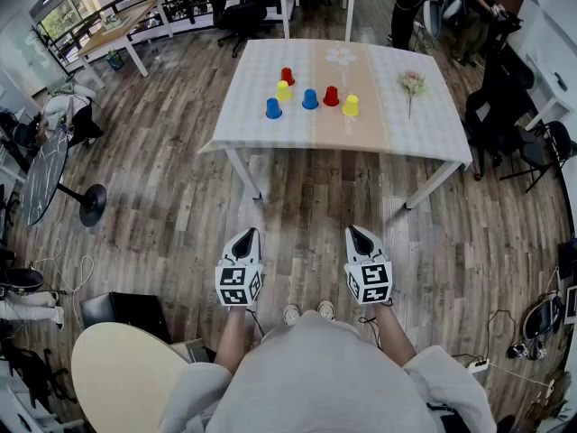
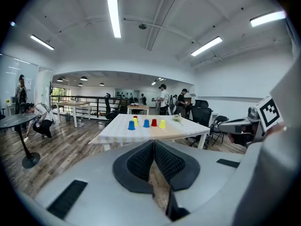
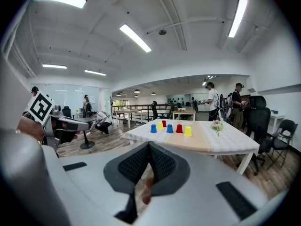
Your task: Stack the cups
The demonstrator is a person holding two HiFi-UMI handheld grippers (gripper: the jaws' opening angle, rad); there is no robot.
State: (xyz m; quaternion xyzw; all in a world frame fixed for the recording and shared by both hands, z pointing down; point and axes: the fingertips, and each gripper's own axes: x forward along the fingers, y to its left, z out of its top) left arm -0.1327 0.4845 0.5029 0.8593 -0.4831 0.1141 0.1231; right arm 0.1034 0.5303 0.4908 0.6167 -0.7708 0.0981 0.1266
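Cups (image 1: pixel 309 99) stand in a loose cluster on the tabletop (image 1: pixel 415 124) at the upper middle of the head view: two red, two yellow, two blue, all apart, none nested. A flower sprig (image 1: pixel 412 83) lies to their right. The person stands well back, with left tool (image 1: pixel 251 234) and right tool (image 1: pixel 356 233) low in the frame over the wood floor (image 1: pixel 306 197), each with jaws pressed together on nothing. Stacking hasn't begun, I'd say; this is the approach. Next comes walking up, spreading one tool's jaws and taking a first cup.
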